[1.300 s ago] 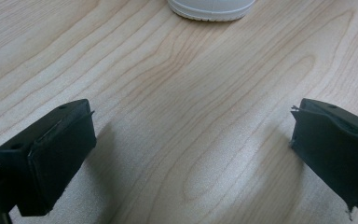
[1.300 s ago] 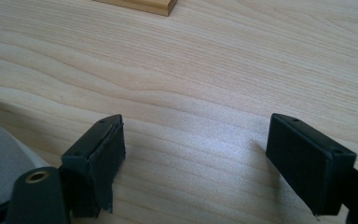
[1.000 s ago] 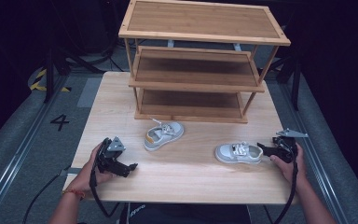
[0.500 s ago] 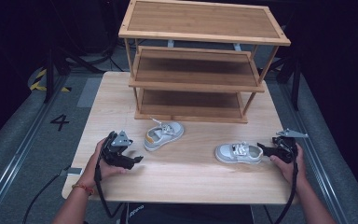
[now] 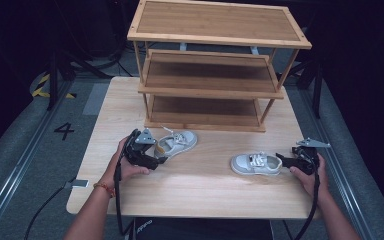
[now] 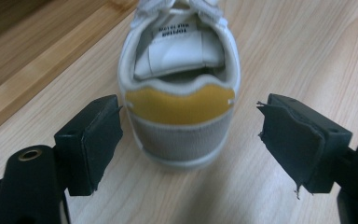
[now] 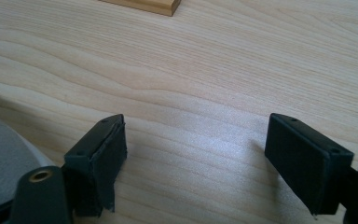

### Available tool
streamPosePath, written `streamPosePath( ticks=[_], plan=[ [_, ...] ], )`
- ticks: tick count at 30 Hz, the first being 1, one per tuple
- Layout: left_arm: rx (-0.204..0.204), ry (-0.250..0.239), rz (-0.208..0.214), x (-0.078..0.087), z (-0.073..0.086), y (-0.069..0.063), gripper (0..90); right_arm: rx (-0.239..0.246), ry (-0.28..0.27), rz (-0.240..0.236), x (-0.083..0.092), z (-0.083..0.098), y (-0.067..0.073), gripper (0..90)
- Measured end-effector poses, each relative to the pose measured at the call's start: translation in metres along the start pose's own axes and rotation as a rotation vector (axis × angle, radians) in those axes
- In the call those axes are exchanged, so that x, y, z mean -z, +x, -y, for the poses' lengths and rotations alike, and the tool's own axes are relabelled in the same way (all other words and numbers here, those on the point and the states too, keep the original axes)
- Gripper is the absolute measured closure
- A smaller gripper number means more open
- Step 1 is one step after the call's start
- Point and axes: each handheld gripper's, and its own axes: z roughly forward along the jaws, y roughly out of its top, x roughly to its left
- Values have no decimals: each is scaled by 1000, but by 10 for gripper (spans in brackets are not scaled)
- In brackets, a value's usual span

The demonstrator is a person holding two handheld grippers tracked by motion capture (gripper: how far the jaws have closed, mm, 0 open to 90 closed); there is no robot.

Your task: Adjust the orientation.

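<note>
The left shoe is lined up heel-first before the left gripper, its long axis pointing away toward the rack; the jaws, just narrowed, stand apart beside the heel, nothing clamped.

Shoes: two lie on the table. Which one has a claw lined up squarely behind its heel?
The left shoe, nearer the shelf. The left claw faces its yellow heel tab, jaws apart either side. The right shoe lies beside the right claw, off its line.
</note>
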Motion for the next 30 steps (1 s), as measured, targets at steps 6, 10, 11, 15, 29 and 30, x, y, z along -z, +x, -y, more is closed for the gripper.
streamPosePath(
  ticks=[6, 10, 11, 15, 29, 30],
  plan=[
    [13, 1, 6, -5, -4, 0, 176, 2, 1, -2, 0, 0, 0, 212],
    [14, -1, 17, -3, -4, 0, 184, 3, 1, -2, 0, 0, 0, 211],
    [15, -3, 24, -3, -3, -1, 188, 3, 1, -2, 0, 0, 0, 212],
    [-21, 7, 71, 1, -5, -9, 269, 3, 1, -3, 0, 0, 0, 211],
    [-181, 56, 143, -7, -23, -54, 331, 8, -1, -8, 1, 1, 0, 218],
    [-180, 58, 137, -7, -23, -54, 334, 8, -1, -8, 1, 1, 0, 218]
  ],
)
